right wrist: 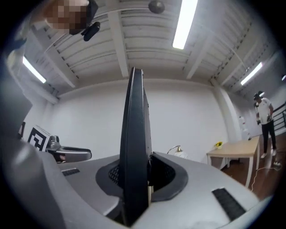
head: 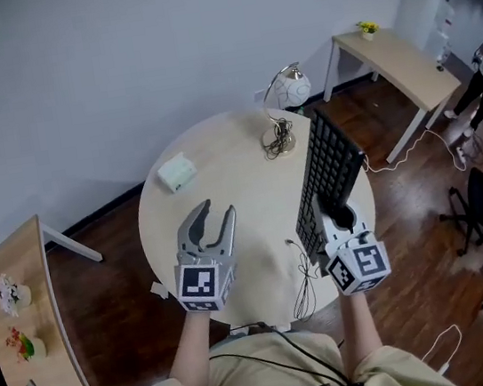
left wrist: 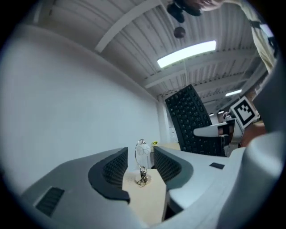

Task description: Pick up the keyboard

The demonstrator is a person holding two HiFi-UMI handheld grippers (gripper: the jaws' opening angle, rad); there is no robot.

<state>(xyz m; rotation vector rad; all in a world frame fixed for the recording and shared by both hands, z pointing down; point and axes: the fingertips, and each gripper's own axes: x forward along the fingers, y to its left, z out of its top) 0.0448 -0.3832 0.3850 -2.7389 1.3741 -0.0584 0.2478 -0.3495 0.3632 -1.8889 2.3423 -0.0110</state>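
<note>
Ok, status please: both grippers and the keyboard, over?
Right gripper shut on keyboard, held on edge over table. Left gripper open, empty. Loose cable beneath keyboard.

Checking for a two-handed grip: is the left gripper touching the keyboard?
Apart. In the head view the tabletop shows between the left gripper and the keyboard, clamped only by the right gripper.

Right claw (right wrist: 136,176) clamped on black keyboard (right wrist: 135,134) held edge-on and upright, wooden side table (right wrist: 232,152) beyond

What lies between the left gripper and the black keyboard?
In the head view, only bare top of the round beige table separates the left gripper from the black keyboard.
</note>
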